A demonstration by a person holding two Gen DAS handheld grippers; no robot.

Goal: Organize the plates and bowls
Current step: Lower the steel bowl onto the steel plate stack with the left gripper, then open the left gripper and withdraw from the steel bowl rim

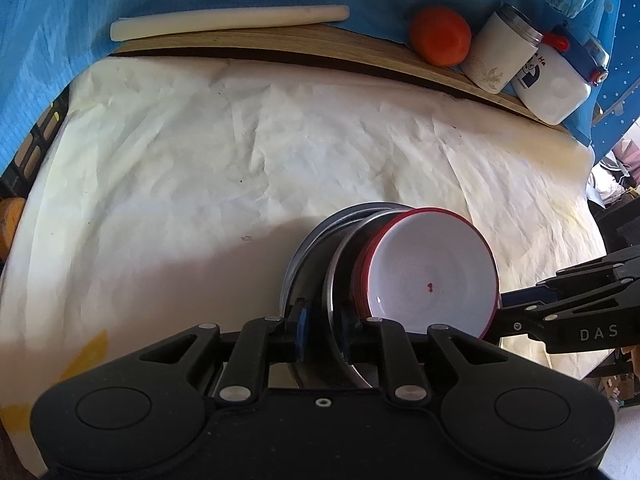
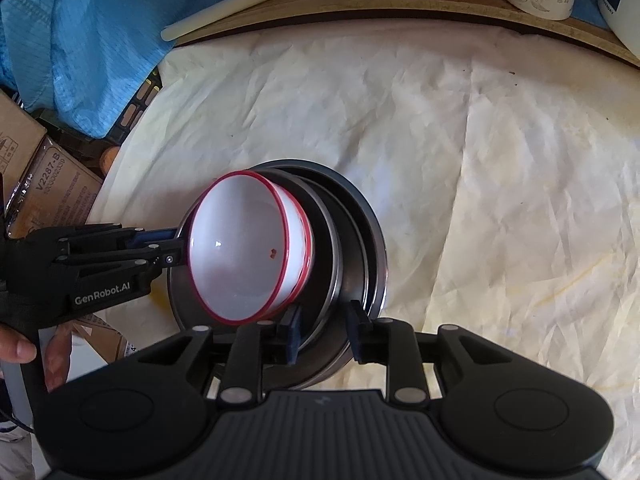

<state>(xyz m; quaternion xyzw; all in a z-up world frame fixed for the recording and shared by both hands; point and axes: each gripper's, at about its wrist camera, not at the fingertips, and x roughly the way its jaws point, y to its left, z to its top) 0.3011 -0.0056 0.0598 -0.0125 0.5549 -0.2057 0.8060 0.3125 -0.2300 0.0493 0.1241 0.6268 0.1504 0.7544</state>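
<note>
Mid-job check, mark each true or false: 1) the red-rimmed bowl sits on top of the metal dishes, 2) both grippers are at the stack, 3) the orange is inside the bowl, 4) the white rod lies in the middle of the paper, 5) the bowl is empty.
1) True: the red-rimmed bowl is nested on the metal dishes.
2) True: the left gripper and the right gripper both straddle the stack's rim.
3) False: the orange is on the far wooden edge, beside the white cup.
4) False: the white rod lies along the far edge.
5) True, only a small red mark inside.
</note>
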